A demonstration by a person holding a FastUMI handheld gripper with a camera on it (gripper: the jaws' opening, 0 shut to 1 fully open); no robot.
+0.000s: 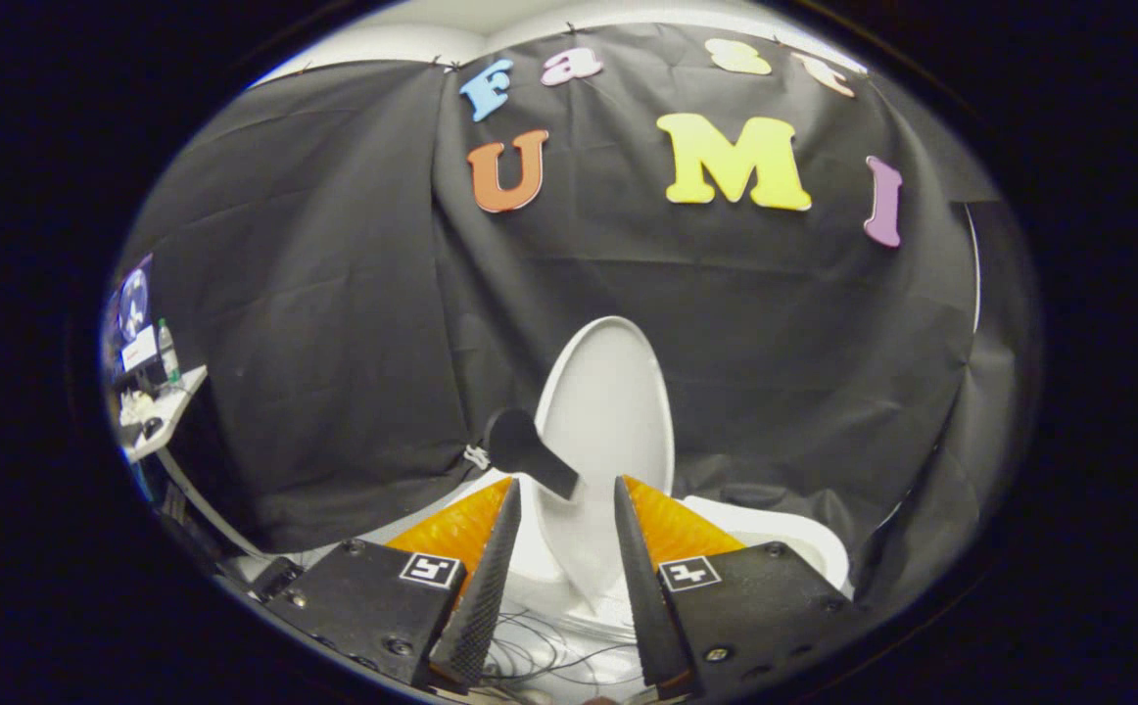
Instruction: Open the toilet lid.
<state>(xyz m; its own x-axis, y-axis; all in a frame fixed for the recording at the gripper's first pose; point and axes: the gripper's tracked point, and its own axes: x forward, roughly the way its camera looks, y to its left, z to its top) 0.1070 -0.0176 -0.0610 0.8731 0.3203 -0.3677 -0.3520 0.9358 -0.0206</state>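
The white toilet lid [608, 411] stands raised and nearly upright against the black cloth wall, just ahead of my fingers. A black handle [528, 450] sticks out from its left edge, and its lower end reaches close to my left fingertip. The white seat and bowl rim [789, 537] lie low to the right, partly hidden behind my right finger. My gripper [566, 482] is open. The foot of the lid shows in the gap between the fingers, and neither finger presses on it or on the handle.
A small white desk [165, 416] with a bottle [167, 351] and clutter stands far off to the left. Thin dark wires [554, 636] lie on the white surface below the fingers. The black cloth wall closes off the back and the right side.
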